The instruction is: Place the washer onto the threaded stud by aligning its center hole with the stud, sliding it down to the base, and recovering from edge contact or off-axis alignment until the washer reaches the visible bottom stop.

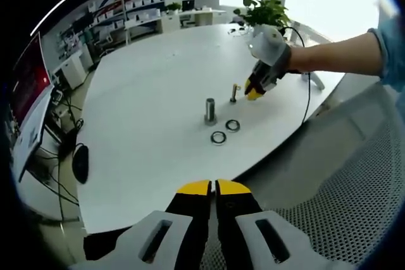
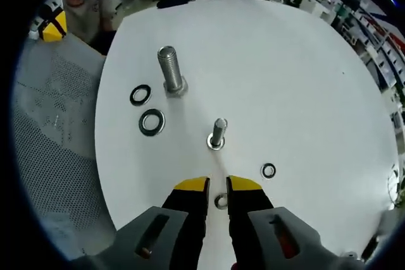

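**Small washer between my right jaws, stud not yet loaded**

My right gripper [image 2: 217, 188] sits low over the white bench [image 2: 285, 67], its yellow-tipped jaws a little apart with a small washer [image 2: 220, 202] lying between them. I cannot tell whether the jaws are pinching it or only straddling it, and it looks to be resting on the bench surface. Just ahead stands the small threaded stud [image 2: 218, 132], upright on its base, with what may be a washer already seated at the bottom; I can't be sure of that. A second small washer [image 2: 268, 170] lies loose to the right of it. Farther off is the large bolt [image 2: 170, 69], also upright, with two large washers [image 2: 151, 121] flat beside it.

My left gripper [image 1: 213, 188] is held back off the bench edge, jaws together and holding nothing.

As I judge it, the placing itself is all still to do: lift the washer, centre its hole over the stud, slide it down to the base.

There are no containers on the bench; every part lies loose on the surface.
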Tool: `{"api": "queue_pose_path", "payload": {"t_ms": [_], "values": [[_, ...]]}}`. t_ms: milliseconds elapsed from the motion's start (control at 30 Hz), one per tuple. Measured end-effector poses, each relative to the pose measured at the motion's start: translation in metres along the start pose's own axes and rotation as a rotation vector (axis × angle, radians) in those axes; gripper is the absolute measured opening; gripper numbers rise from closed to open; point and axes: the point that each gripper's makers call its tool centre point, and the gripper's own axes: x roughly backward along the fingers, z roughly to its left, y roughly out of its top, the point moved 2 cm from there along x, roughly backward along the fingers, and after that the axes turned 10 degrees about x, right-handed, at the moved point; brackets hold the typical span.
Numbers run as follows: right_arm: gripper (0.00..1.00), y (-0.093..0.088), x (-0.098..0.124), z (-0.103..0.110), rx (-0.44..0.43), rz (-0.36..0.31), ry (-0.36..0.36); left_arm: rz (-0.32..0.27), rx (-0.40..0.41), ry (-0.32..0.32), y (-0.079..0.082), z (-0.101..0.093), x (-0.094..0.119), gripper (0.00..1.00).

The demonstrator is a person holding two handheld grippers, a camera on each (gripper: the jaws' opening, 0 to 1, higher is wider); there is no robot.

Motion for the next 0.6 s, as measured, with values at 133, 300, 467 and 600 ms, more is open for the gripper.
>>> {"api": "queue_pose_path", "payload": {"t_ms": [133, 300, 467, 600], "values": [[0.14, -0.008, 0.005, 0.0, -0.027, 0.005, -0.009, -0.002, -0.001, 0.0, 0.0, 0.0, 0.0, 0.0], [0.14, -0.016, 0.007, -0.001, -0.058, 0.007, -0.012, -0.002, -0.002, 0.0, 0.0, 0.0, 0.0, 0.0], [0.14, -0.024, 0.004, -0.002, -0.083, 0.018, 0.0, -0.002, -0.002, 0.0, 0.0, 0.0, 0.0, 0.0], [0.15, -0.027, 0.002, -0.001, -0.089, 0.025, 0.011, -0.003, -0.002, 0.001, 0.0, 0.0, 0.0, 0.0]]}}
